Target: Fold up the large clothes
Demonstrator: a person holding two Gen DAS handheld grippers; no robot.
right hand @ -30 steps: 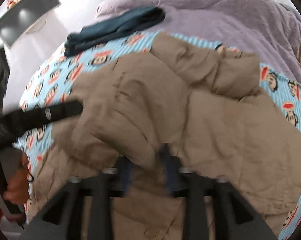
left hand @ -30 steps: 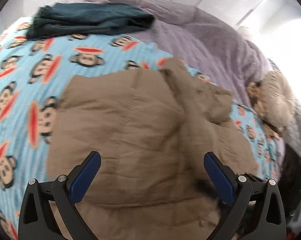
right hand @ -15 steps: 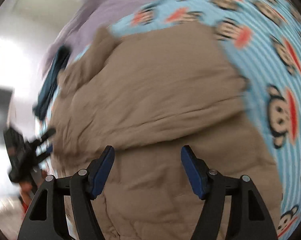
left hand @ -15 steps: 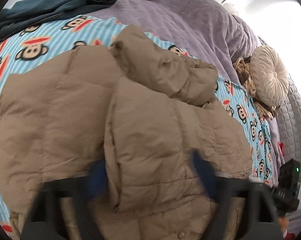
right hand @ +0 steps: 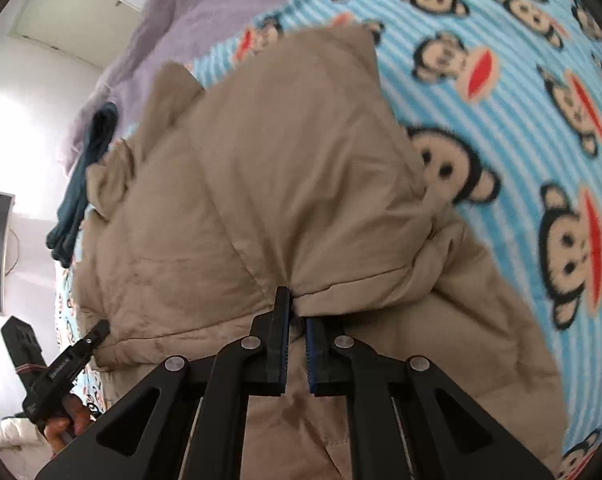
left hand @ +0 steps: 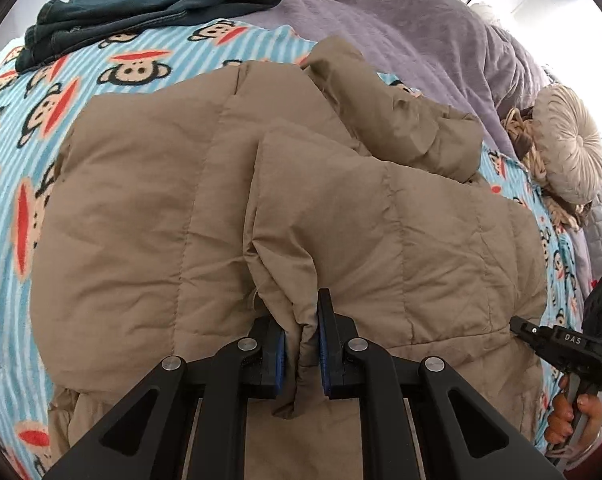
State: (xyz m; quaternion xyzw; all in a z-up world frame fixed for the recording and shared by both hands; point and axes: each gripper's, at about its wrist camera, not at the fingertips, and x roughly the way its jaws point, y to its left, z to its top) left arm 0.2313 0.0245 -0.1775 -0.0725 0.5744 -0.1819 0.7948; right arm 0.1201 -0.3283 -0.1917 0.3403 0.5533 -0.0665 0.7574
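A tan quilted puffer jacket (left hand: 205, 208) lies spread over a blue striped blanket printed with monkey faces (left hand: 33, 128), one padded panel folded across its middle. The left gripper (left hand: 301, 344) is clamped on a bunched fold of the jacket at the bed's near edge; the right gripper (right hand: 297, 344) pinches the hem of the folded-over panel, its blue pads (right hand: 310, 344) nearly together. A dark teal garment (left hand: 153, 0) sits folded at the blanket's far edge against a lilac comforter (left hand: 401, 28). A round cream cushion (left hand: 573, 148) rests at the right edge.
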